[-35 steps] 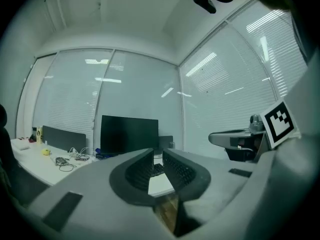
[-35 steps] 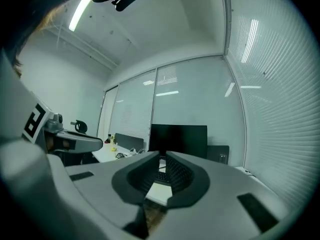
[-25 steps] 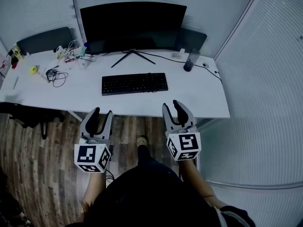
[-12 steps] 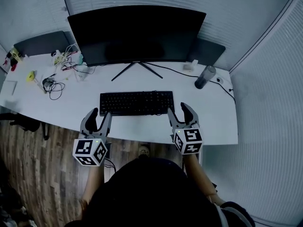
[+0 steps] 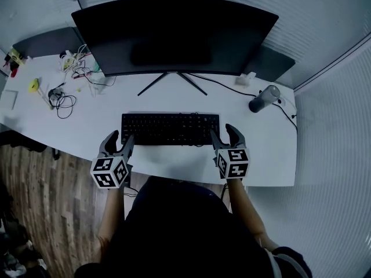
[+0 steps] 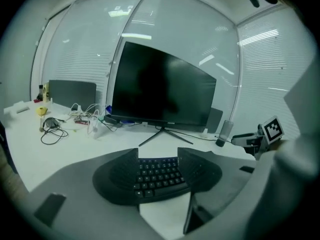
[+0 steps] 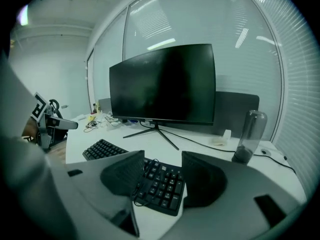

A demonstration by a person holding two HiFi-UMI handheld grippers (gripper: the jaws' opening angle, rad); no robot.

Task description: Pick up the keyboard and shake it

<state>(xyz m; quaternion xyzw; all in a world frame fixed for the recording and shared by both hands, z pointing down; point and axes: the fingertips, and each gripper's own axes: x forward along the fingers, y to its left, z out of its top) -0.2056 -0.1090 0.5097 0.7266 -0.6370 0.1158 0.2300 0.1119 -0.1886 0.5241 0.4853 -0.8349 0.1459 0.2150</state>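
Note:
A black keyboard (image 5: 170, 128) lies flat on the white desk (image 5: 174, 162) in front of the monitor. My left gripper (image 5: 119, 139) is at the keyboard's left front corner, and its jaws are opening. In the left gripper view the keyboard's (image 6: 157, 174) end shows between the jaws, untouched by the pads. My right gripper (image 5: 226, 133) is at the keyboard's right end, its jaws also opening. The right gripper view shows the keyboard's (image 7: 161, 183) right corner between the spread jaws, with no pad pressing on it.
A large dark monitor (image 5: 174, 36) on a V-shaped stand is behind the keyboard. A grey bottle (image 5: 264, 99) stands at the right rear with a cable running past it. Tangled cables (image 5: 61, 97) and small items lie at the far left. The desk's front edge is just below both grippers.
Both grippers have moved forward from over the floor to the keyboard's two ends. Both sets of jaws stand wider than before. The keyboard has not moved.

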